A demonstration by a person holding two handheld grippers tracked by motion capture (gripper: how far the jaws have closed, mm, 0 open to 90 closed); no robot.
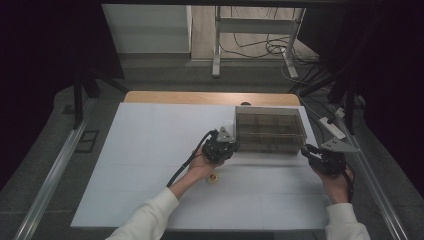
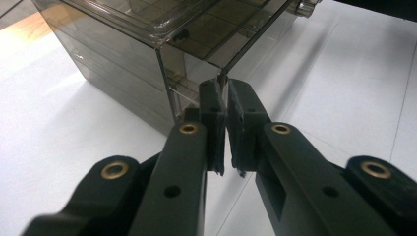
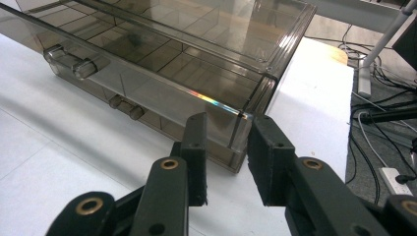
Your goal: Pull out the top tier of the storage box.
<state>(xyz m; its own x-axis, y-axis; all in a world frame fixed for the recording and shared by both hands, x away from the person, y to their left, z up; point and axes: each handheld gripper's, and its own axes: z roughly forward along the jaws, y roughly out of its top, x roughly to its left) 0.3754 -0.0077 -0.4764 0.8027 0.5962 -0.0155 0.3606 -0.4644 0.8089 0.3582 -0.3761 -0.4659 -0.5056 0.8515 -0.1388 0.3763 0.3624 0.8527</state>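
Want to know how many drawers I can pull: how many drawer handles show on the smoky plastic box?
2: an upper handle at the front's left end, and a lower handle beneath it nearer the middle. Others may be hidden.

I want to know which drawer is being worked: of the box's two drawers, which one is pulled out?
The upper drawer of the smoky box: its front stands forward of the lower drawer, which sits flush, and both hand-held grippers are at its front corners.

Count at this moment: one smoked-plastic drawer box (image 1: 270, 129) on the bench (image 1: 150, 150). Two drawer handles (image 3: 71, 61) visible on its front, upper and lower (image 3: 125, 107). One small round yellowish object (image 1: 214, 178) beside the left hand. Two claws: left claw (image 1: 231, 145), right claw (image 1: 306, 149). Two hands, two white sleeves (image 1: 150, 215).
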